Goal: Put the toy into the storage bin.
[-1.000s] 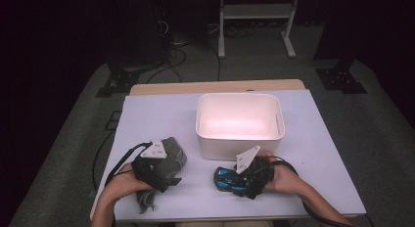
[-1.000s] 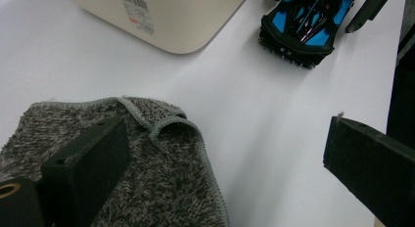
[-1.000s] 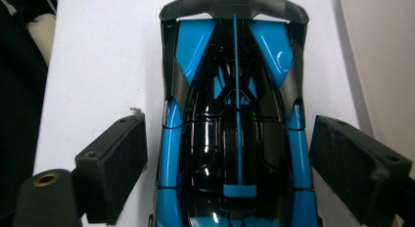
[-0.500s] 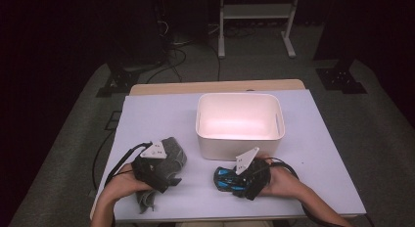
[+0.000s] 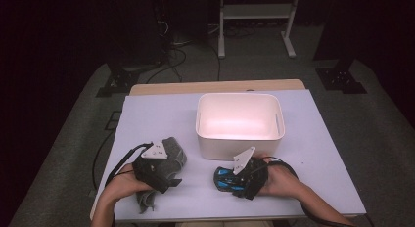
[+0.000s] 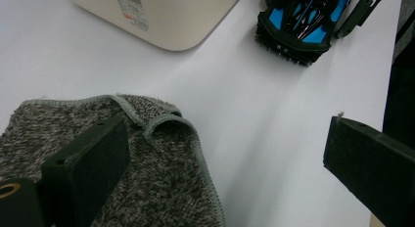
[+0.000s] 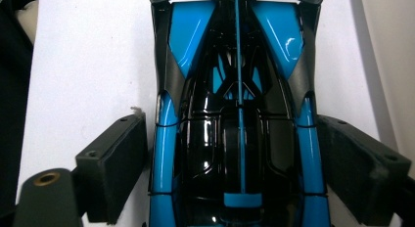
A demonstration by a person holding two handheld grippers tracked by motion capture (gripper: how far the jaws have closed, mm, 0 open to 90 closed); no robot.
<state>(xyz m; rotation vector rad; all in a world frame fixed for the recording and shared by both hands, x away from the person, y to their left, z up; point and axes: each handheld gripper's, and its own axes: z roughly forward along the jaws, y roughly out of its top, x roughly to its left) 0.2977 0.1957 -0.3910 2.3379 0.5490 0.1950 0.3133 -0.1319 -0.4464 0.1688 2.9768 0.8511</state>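
Observation:
A blue and black toy car [image 5: 222,178] lies on the white table, in front of the white bin [image 5: 240,101]. My right gripper [image 5: 231,181] comes at it from the right. In the right gripper view the car [image 7: 235,90] sits between the jaws, and my right gripper [image 7: 232,158] is shut on it with both pads against its sides. A grey knitted cloth [image 5: 172,153] lies crumpled at the left. My left gripper [image 5: 164,174] hovers over it. In the left gripper view my left gripper [image 6: 220,139] is open wide, one jaw above the cloth [image 6: 147,188], the other over bare table.
The bin [image 6: 161,16] looks empty and stands mid-table, close behind both grippers. The table's front edge [image 5: 225,217] runs just under the person's hands. Cables trail from both grippers. Dark floor, cables and a metal stand [image 5: 254,11] lie beyond the table.

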